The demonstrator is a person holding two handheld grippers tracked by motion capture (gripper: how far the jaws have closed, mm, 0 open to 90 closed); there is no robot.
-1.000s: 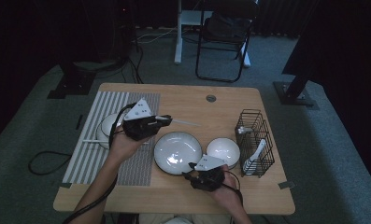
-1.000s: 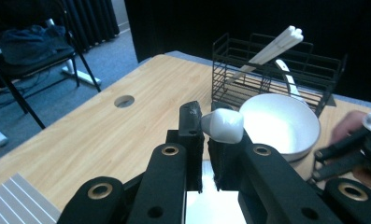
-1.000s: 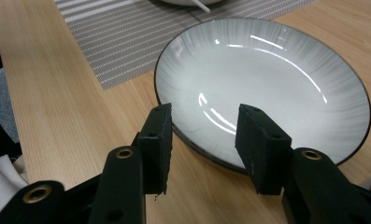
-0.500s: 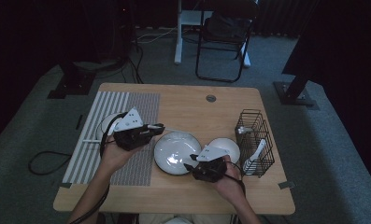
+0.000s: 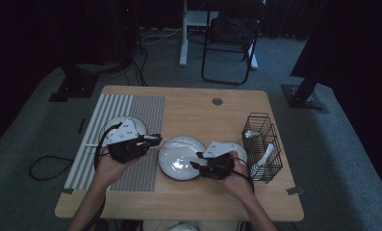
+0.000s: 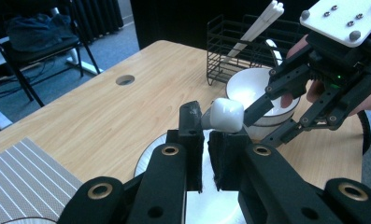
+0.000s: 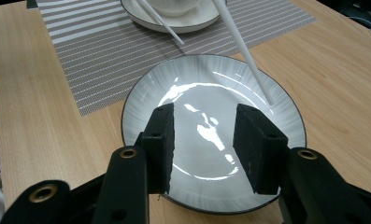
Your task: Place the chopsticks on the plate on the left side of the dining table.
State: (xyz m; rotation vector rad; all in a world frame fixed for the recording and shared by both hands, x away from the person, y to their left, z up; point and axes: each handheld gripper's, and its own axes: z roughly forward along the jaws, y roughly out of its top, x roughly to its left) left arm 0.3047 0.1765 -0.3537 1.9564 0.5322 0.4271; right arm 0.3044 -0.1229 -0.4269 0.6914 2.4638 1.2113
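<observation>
My left gripper [image 5: 152, 139] hovers over the placemat's right edge, shut on a thin white stick [image 7: 248, 60] that looks like a chopstick. Its far end [image 6: 227, 114] sticks out past the jaws, and its tip hangs over a white dark-rimmed plate [image 5: 179, 159] at the table's middle. My right gripper [image 5: 197, 161] is at that plate's right edge and stands open above the plate [image 7: 211, 93], with nothing between its jaws. From the left gripper view, the right gripper [image 6: 267, 119] faces me.
A striped grey placemat [image 5: 140, 108] carries a second plate with a bowl [image 7: 174, 11] and a white stick [image 7: 160, 21] lying across it. A white bowl [image 6: 248, 88] sits right of the middle plate. A black wire basket [image 5: 261, 127] with white utensils stands at the right.
My left gripper has drawn back toward the near left with the stick, from the plate's far edge to the placemat's edge. My right gripper has lifted slightly over the plate's right rim.
</observation>
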